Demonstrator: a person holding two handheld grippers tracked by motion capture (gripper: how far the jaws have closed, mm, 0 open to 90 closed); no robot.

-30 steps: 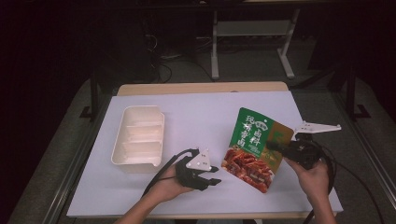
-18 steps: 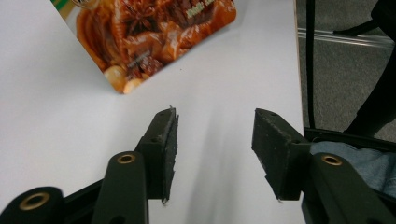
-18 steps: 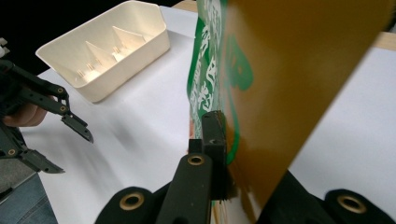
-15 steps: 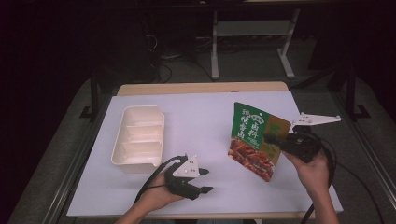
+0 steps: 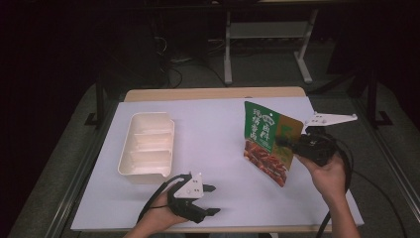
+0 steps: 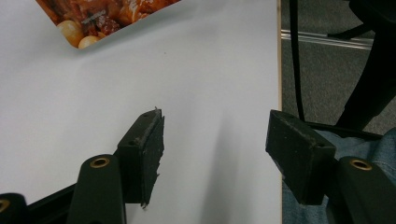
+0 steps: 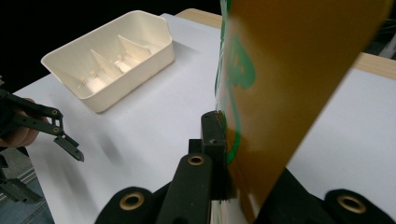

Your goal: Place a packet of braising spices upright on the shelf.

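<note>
Food pouch: long axis tilted, top toward 11 o'clock, bottom corner toward 5 o'clock. Right gripper fingers clenched on its edge. Left gripper fingers just opening, released, nothing between.

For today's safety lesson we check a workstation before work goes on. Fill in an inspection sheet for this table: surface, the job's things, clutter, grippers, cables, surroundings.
Surface: white sheet over a wooden table top; flat, no spills seen.
Job's things: green and orange food pouch lifted off the sheet, tilted; white compartment tray at the left, empty, upright.
Clutter: nothing seen.
Grippers: right gripper shut on the pouch's edge, fingers pressing it; left gripper low over the near edge, its jaws have just been opening, nothing between the fingers.
Cables: one black cable trails from the left gripper, another from the right, off the near edge.
Surroundings: dark room; grey floor, a metal frame behind the table.
</note>
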